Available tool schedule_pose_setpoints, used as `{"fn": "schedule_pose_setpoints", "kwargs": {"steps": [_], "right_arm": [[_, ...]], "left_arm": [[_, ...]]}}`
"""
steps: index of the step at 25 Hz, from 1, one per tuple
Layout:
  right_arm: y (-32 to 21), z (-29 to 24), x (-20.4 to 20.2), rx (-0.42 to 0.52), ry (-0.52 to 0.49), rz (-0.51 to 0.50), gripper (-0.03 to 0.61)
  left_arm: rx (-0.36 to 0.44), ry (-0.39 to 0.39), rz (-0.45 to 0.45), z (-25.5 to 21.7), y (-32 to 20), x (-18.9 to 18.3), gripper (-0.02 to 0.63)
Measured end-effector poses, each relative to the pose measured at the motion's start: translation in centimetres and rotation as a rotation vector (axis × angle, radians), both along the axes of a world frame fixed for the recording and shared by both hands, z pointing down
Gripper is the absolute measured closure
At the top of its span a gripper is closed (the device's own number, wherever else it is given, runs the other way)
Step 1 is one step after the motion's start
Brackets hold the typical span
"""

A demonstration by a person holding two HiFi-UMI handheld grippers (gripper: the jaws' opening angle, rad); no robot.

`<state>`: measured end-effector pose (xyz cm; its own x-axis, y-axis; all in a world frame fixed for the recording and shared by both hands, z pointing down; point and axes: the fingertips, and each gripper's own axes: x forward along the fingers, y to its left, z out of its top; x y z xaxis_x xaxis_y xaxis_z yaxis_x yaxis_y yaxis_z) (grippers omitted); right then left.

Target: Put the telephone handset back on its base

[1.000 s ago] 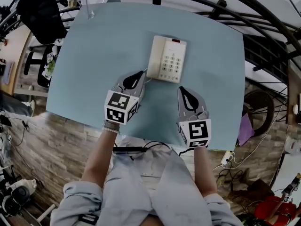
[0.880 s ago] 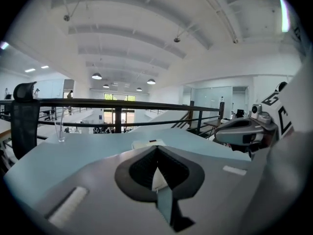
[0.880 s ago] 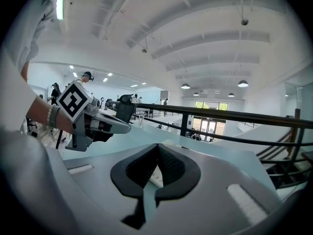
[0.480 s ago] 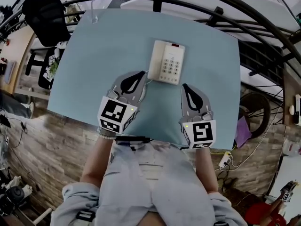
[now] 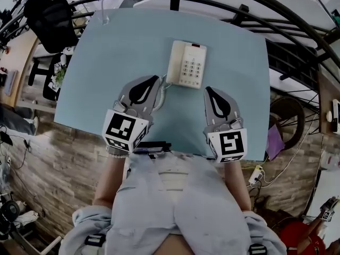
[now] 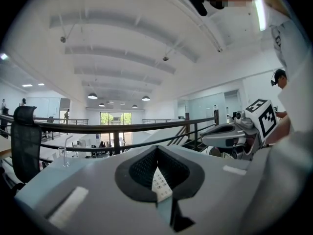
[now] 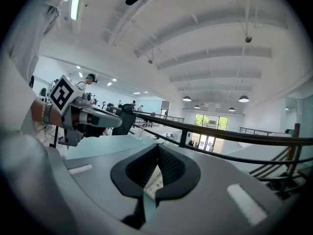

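Both draw back, up toward near edge of table [image 5: 106, 62]; left gripper [image 5: 157, 78], right gripper [image 5: 207, 89] jaws together, empty, since handset [image 5: 176, 62] looks seated on base [image 5: 191, 68], mid-table, job likely done

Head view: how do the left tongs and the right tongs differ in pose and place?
The left tongs slant strongly rightward, tip beside the telephone's left edge; the right tongs point almost straight ahead, tip beside its near right corner. The left marker cube looks turned askew; the right marker cube sits squarer. Both tongs are shut and empty.
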<state>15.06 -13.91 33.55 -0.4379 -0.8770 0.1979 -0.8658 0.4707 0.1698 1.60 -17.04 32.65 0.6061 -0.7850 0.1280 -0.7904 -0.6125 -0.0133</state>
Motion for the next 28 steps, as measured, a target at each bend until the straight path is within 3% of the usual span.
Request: {"fn": "schedule_pose_setpoints", "kwargs": {"steps": [14,28], "right_arm": [[1.0,-1.3,0.3,0.035,0.002,0.004,0.574],[1.8,-1.3,-0.1,0.035,0.005,0.005,0.574]], "left_arm": [[0.045,-0.019,0.012,-1.1,1.0,0.2,0.611],[0.038,-0.018,0.024,-0.8,2.1,-0.1,0.611]]}}
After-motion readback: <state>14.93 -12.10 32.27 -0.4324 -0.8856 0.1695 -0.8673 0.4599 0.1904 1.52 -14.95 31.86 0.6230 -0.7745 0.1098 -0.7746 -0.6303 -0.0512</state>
